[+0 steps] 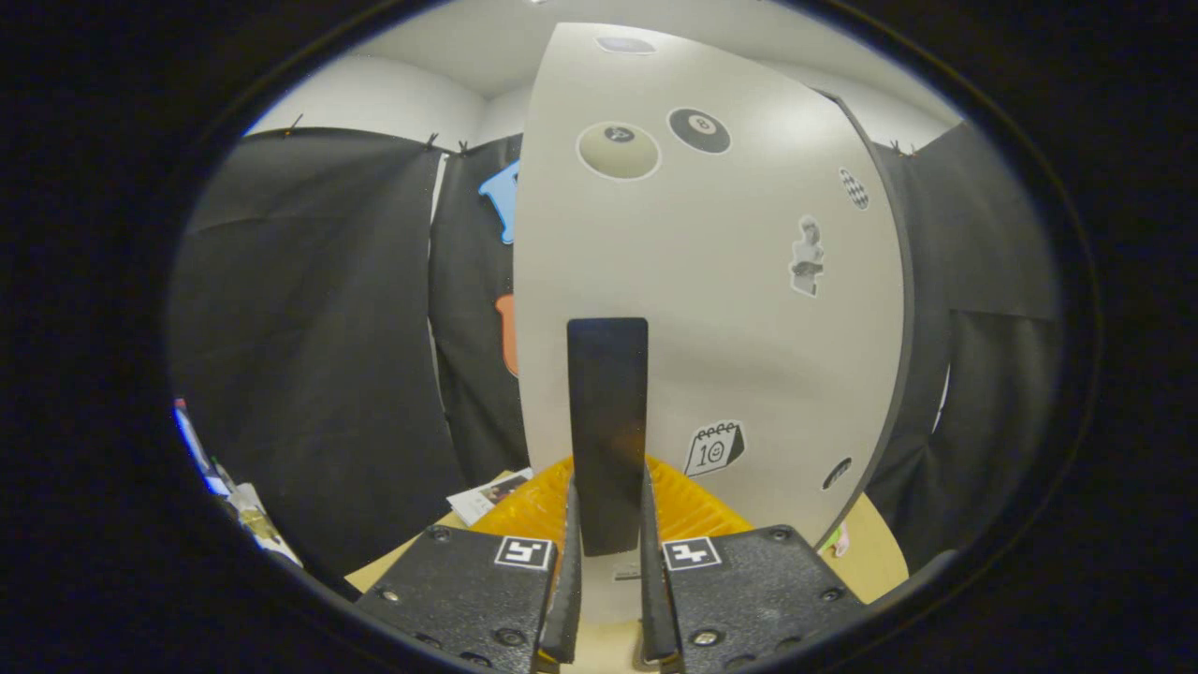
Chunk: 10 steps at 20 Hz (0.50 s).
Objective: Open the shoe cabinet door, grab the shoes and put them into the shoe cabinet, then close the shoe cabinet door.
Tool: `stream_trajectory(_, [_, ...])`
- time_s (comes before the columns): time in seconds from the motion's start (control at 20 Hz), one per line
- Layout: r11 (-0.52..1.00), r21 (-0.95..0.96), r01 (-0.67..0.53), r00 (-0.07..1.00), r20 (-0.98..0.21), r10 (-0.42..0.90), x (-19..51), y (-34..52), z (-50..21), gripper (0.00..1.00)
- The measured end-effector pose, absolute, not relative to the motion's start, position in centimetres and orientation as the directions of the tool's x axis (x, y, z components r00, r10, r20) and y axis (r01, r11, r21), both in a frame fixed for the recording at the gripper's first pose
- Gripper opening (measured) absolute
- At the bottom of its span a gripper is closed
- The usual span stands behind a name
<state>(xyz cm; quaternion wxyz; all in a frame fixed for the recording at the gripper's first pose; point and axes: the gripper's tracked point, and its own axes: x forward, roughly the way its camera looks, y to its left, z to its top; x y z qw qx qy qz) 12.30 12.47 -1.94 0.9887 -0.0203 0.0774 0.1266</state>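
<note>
1. Shoe cabinet door (730, 309), pale with stickers, directly ahead of the tongs (608, 524), standing upright on the worktop (880, 552).
2. Dark upright handle (607, 421) between the fingers; tongs nearly closed, both fingers apparently pressing its lower end.
3. Step judged: door-opening or door-closing, cannot tell which; cabinet interior hidden.
4. Yellow item (697, 510) at door's foot, identity unclear.
5. Next move calls for firm grip and swing along hinge arc.

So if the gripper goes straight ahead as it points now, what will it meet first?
The black handle on the cabinet door. It already stands between the fingers of the gripper, which look closed on its lower end, so going forward would most likely press at once on the handle and the door behind it.
</note>
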Motion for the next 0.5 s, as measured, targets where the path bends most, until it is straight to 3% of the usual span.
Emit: stream_trajectory(0.5, [0.944, 0.001, -0.329, 0.935, -0.140, 0.326, 9.3, 9.8, -1.7, 0.29])
